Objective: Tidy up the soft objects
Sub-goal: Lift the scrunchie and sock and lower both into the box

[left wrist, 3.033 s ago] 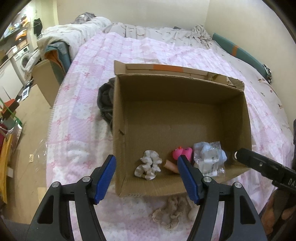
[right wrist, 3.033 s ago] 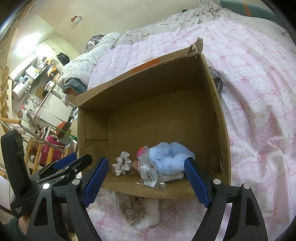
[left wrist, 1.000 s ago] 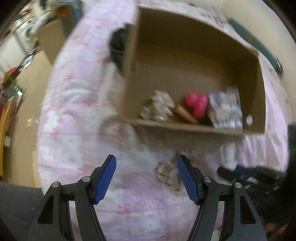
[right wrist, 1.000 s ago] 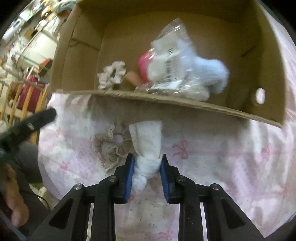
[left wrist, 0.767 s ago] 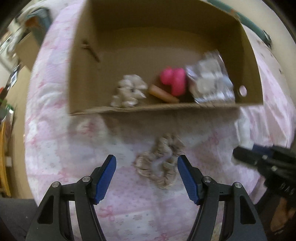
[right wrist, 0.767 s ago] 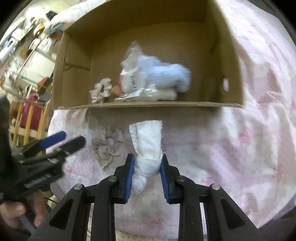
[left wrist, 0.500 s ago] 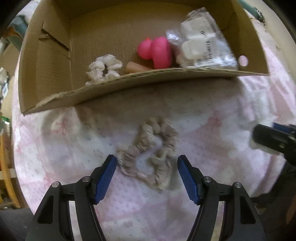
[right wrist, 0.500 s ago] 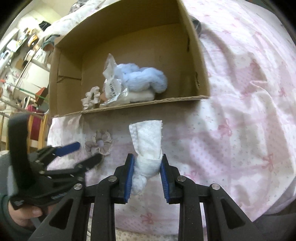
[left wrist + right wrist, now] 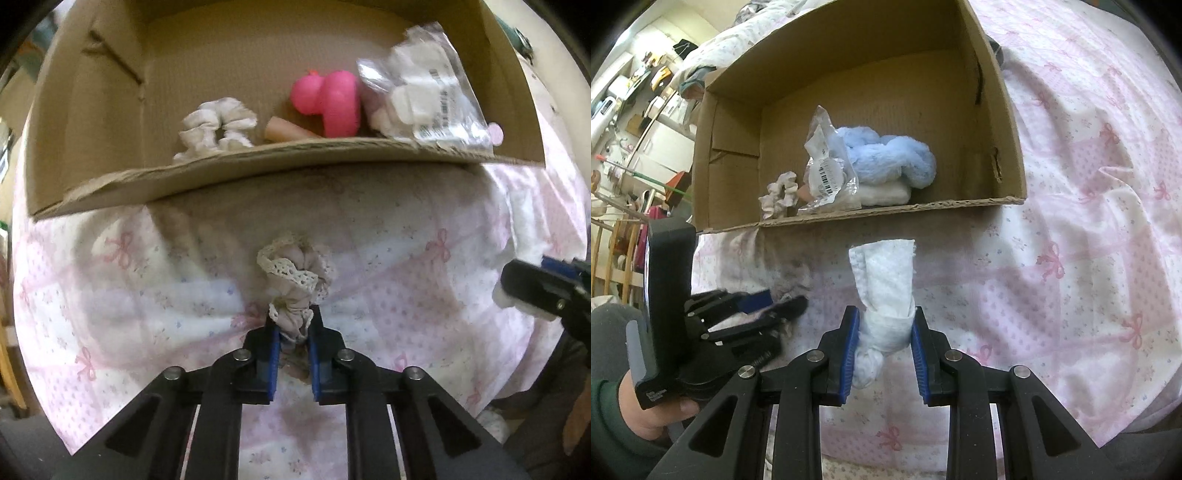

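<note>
Beige lace-trimmed fabric scrunchie (image 9: 293, 284) bunched between clamped left gripper (image 9: 293, 345) jaws, crumpled white textured cloth (image 9: 884, 295) pinched by right gripper (image 9: 884, 345), quilted pink bedspread (image 9: 1089, 258) beneath.

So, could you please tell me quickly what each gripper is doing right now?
Left gripper: shut on the beige scrunchie.
Right gripper: shut on the white cloth.

Soft, even indoor light, dimmer in the left wrist view, which is slightly blurred with a hazy pink cast. The cardboard box (image 9: 229, 173) throws a grey shadow onto the bedspread (image 9: 424, 295) just in front of it. The right wrist view is sharper and brighter. Both fisheye views bend straight edges and darken to black corners.
</note>
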Demonstrator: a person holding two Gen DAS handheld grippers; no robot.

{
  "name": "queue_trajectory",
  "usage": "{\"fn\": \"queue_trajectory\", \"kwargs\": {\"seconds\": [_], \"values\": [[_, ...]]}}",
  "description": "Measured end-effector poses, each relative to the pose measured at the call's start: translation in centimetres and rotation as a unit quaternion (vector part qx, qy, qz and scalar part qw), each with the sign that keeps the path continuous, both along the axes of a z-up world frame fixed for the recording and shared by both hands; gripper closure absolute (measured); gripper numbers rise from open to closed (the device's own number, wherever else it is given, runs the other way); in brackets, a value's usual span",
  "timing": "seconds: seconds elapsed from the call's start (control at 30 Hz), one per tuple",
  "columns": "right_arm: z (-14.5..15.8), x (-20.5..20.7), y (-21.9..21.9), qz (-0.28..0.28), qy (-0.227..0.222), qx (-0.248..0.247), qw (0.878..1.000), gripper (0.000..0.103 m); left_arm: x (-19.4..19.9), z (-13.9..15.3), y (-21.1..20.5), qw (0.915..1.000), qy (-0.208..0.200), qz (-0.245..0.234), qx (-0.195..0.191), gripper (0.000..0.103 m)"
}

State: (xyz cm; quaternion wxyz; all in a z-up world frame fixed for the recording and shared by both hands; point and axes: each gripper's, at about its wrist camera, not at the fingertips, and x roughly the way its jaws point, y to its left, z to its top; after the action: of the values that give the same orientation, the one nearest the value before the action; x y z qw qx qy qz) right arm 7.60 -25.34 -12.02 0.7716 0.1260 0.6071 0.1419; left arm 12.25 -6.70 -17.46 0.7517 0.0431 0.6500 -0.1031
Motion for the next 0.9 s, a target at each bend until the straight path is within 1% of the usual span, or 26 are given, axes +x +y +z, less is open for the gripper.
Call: {"fn": "queue_trajectory", "kwargs": {"seconds": [0.2,0.43,0.57,0.67,0.73,0.77,0.87,0.9], "values": [[-0.1,0.2,0.4,0.003,0.001,-0.001,1.0,0.074,-0.8,1.4,2.7,0.9986,-0.021,0.049,-0.003,0.092],[-0.2,0.3,1.2,0.016,0.0,-0.004,1.0,0.074,-2.4,4.4,5.3,0.9932,-0.071,0.092,0.002,0.092],[0.0,0.2,1.5,0.024,-0.002,-0.007,1.0,0.074,-3.6,6.7,6.9,0.9879,-0.102,0.116,-0.011,0.092],[0.3,0.0,1.5,0.026,-0.006,-0.004,1.0,0.074,-5.1,8.4,7.6,0.9862,-0.121,0.113,-0.012,0.092],[0.6,-0.2,1.4,0.026,-0.007,0.005,1.0,0.074,-5.5,9.3,7.5,0.9845,-0.129,0.117,-0.021,0.092],[0.8,-0.4,1.3,0.026,-0.01,0.008,1.0,0.074,-6.5,10.5,6.9,0.9831,-0.135,0.12,-0.026,0.092],[1.8,-0.7,1.1,0.027,-0.025,0.024,0.999,0.074,-7.6,12.7,7.7,0.979,-0.155,0.128,-0.034,0.092],[2.3,-0.9,1.1,0.028,-0.031,0.03,0.999,0.074,-7.3,13.5,7.4,0.9773,-0.162,0.132,-0.037,0.092]]}}
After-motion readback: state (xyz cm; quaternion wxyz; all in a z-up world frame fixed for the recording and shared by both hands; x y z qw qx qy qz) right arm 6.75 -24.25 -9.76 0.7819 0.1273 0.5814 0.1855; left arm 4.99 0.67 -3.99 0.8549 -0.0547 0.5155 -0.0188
